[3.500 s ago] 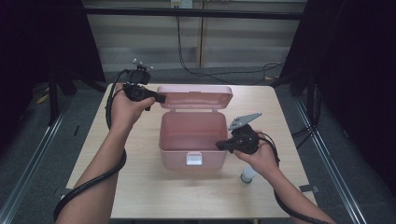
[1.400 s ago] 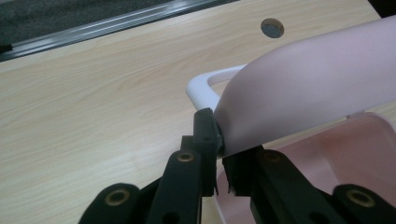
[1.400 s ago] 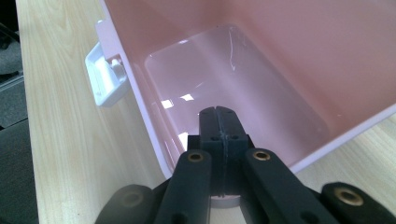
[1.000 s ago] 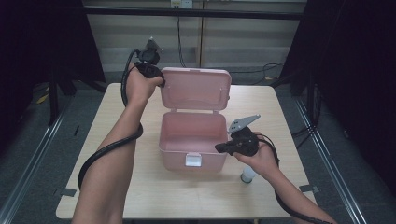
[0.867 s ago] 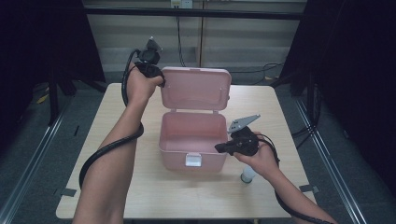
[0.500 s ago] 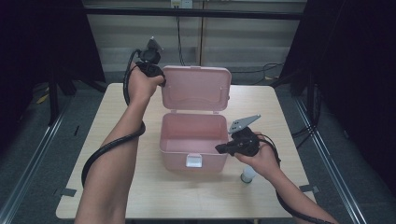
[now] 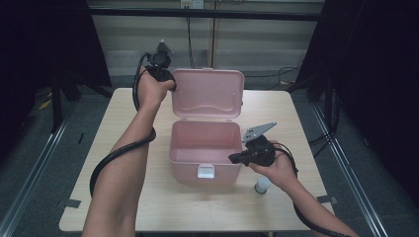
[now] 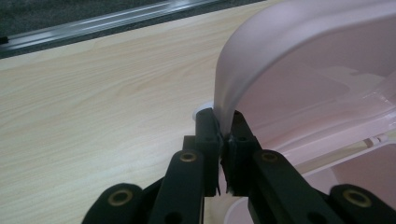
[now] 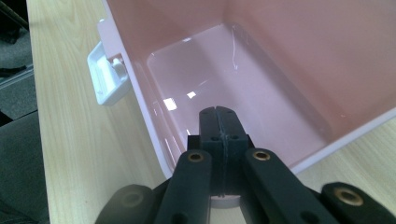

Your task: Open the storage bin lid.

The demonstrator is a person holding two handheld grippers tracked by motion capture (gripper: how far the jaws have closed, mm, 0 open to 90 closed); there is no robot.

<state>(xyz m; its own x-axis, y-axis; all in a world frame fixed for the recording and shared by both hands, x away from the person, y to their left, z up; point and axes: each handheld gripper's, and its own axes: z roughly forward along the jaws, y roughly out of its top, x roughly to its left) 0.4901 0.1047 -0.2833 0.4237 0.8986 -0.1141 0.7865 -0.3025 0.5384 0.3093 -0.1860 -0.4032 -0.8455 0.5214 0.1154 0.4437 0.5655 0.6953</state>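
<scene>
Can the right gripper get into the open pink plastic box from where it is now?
Probably yes. The pink plastic box stands open, its lid held upright by the left gripper, which is shut on the lid's edge. The right gripper, shut on nothing, sits at the box's right rim with nothing between it and the bare inside.

pink box (image 7: 205, 153), white latch (image 7: 205, 171), blk grippers

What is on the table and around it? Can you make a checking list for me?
Surface: pale wooden table, bare around the box.
Job's things: pink box, empty inside; lid stands upright.
Clutter: small white bottle beside the box.
Grippers: left gripper shut on the lid's edge; right gripper shut, holding nothing, at the box's rim.
Cables: black cable trails along the left forearm.
Surroundings: dark curtains, grey floor, metal rails.
</scene>
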